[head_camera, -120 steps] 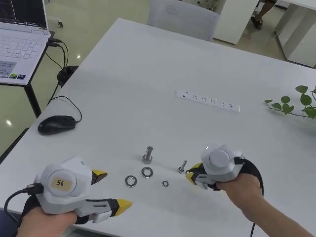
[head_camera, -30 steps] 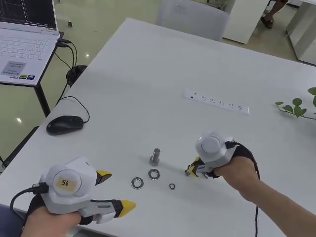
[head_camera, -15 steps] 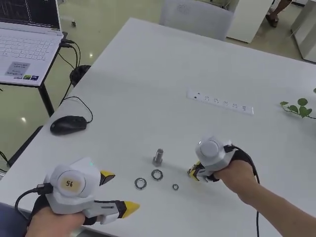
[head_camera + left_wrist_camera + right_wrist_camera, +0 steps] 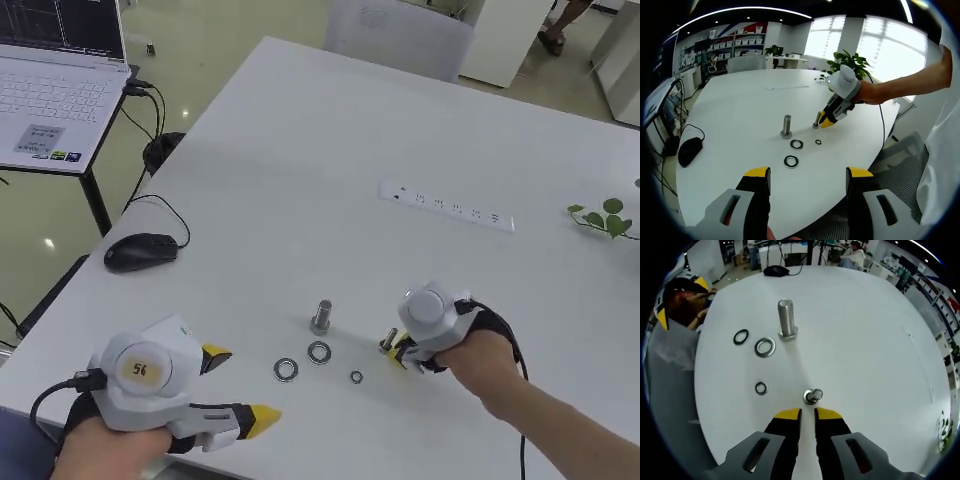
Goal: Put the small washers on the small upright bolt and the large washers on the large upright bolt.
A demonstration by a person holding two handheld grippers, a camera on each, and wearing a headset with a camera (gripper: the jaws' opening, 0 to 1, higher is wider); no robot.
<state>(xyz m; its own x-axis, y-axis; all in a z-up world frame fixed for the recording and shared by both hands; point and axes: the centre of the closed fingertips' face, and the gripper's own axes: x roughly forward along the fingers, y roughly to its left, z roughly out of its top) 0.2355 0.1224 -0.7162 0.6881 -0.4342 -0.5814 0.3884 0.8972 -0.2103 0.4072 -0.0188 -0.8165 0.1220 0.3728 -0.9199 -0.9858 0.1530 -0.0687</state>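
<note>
The right gripper [image 4: 807, 414] is held low just beside the small bolt [image 4: 813, 396], jaws nearly together; the left gripper [image 4: 808, 173] is held well away, jaws apart.

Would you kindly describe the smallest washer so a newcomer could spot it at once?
Near the person's edge of the white table stands a tall silver bolt. Of three metal rings before it, the smallest washer lies rightmost, nearest the short bolt, far smaller than the two large washers.
</note>
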